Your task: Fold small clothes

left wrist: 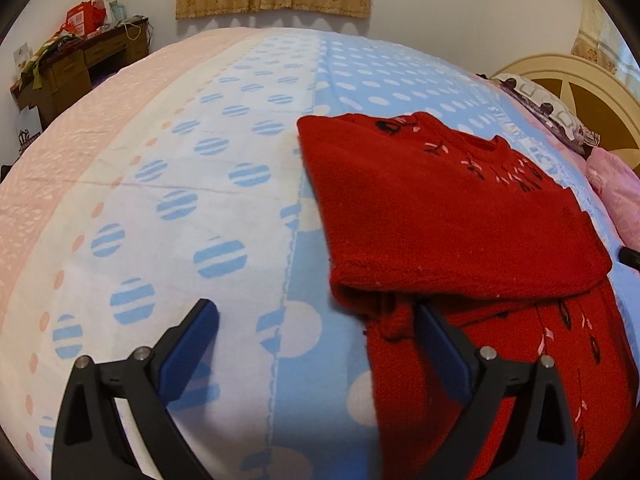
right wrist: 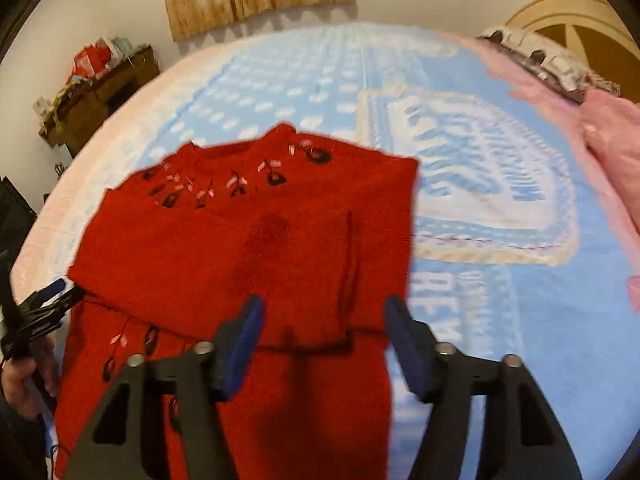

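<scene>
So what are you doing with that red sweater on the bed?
A person is folding a small red sweater on the bed, with a gripper in each hand. The sleeves look folded in across the body. The left gripper is wide open at the sweater's edge, holding nothing. The right gripper hangs over the sweater with its jaws apart, gripping nothing either.

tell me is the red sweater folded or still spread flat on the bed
Partly folded. On the red sweater, both sleeves lie doubled over the front, hems showing below the neckline; the lower body is still unfolded on the bedspread.
</scene>
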The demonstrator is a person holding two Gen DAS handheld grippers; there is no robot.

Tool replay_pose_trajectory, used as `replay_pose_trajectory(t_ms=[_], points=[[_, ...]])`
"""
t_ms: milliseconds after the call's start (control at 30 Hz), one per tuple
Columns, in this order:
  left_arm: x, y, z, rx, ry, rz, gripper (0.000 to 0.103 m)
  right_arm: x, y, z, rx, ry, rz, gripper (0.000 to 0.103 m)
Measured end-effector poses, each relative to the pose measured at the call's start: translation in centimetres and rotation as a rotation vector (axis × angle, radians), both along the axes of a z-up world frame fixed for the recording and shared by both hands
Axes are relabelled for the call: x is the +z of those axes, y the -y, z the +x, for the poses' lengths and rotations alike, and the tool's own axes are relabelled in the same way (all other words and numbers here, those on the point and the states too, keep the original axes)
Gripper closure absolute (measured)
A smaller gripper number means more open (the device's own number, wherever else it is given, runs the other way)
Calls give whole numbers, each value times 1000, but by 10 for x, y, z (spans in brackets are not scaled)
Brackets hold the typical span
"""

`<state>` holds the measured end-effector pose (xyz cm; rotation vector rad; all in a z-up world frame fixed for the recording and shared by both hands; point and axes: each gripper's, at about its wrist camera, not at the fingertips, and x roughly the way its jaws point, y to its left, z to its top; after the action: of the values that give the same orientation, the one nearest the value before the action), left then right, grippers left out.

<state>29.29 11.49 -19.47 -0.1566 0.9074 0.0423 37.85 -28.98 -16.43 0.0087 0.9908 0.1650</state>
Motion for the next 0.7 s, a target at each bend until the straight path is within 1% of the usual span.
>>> replay_pose_trajectory(t_ms=[33, 100, 133, 167, 233, 367, 467, 567, 633, 700], points=[[0, -1, 1, -1, -1, 1, 1, -6, -2, 5, 1, -11, -3, 54], [0, -1, 1, -2, -3, 1, 0, -19, -11, 11, 12, -24, -32, 78], [0, -1, 2, -3, -4, 1, 0, -22, -13, 10, 12, -25, -48, 83], [-1, -1, 2, -3, -4, 2, 0, -22, -13, 9, 8, -12, -60, 92], [-1, -2, 2, 1, -3, 3, 0, -16, -11, 5, 10, 20, -58, 94], [-1, -3, 2, 11, -3, -1, 0, 14, -2, -7, -11, 130, -78, 95], [0, -7, 1, 30, 4, -9, 0, 26, 7, -7, -32, 157, -74, 95], [0, -13, -1, 66, 10, -25, 0, 22, 13, -4, -52, 150, -77, 95], [0, -13, 0, 69, 6, -21, 0, 9, 15, 0, -57, 117, -75, 95], [-1, -12, 0, 73, 3, -10, 0, -5, 16, 3, -63, 90, -94, 95]])
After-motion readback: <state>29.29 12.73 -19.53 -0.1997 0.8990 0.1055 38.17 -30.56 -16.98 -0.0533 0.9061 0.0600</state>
